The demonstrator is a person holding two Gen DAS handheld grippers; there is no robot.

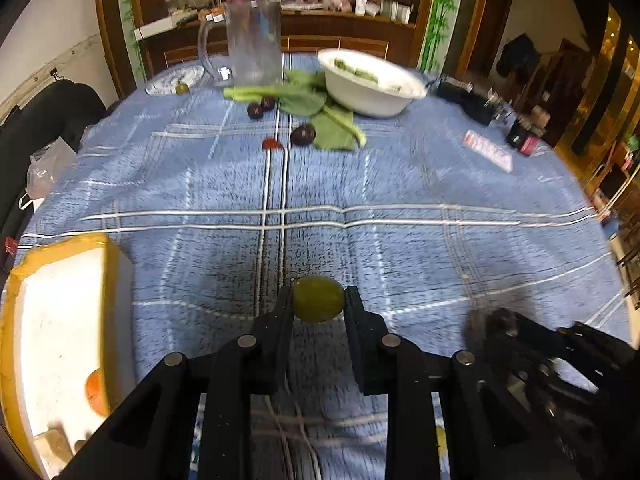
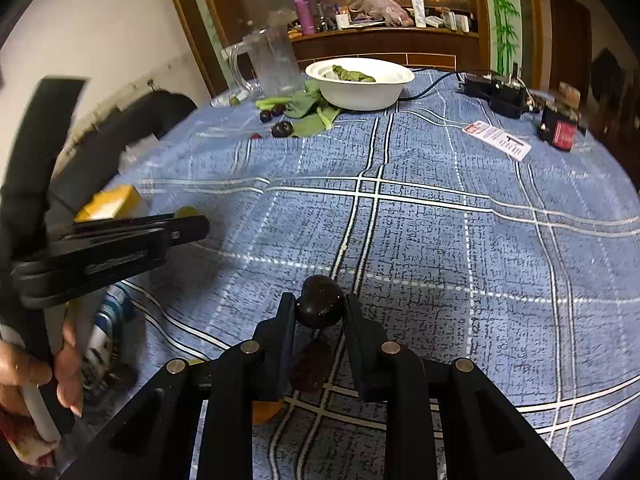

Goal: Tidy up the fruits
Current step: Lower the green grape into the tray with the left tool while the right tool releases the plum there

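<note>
Left wrist view: the left gripper has its jaws narrowed onto a green grape, one finger against each side, and holds it above the blue plaid tabletop. The grape is oval, with its long axis running from 9 to 3 o'clock across the jaws. A yellow-rimmed white tray lies at 8 o'clock of the gripper, with an orange fruit inside near its right wall. The right gripper shows blurred at 4 o'clock. At 12 o'clock, far across the tabletop, dark plums lie beside green leaves, with a white bowl, a clear jug and a patterned plate behind them.

Right wrist view: the right gripper pinches a dark plum between its jaws, closed to the fruit's width, just above the tabletop. The plum is nearly round; which way its long axis points cannot be told. The left gripper enters from 9 o'clock, seen side-on, with the green grape showing at its tip; its handle is held in the person's left hand. The yellow-rimmed white tray sits just behind it.
</note>
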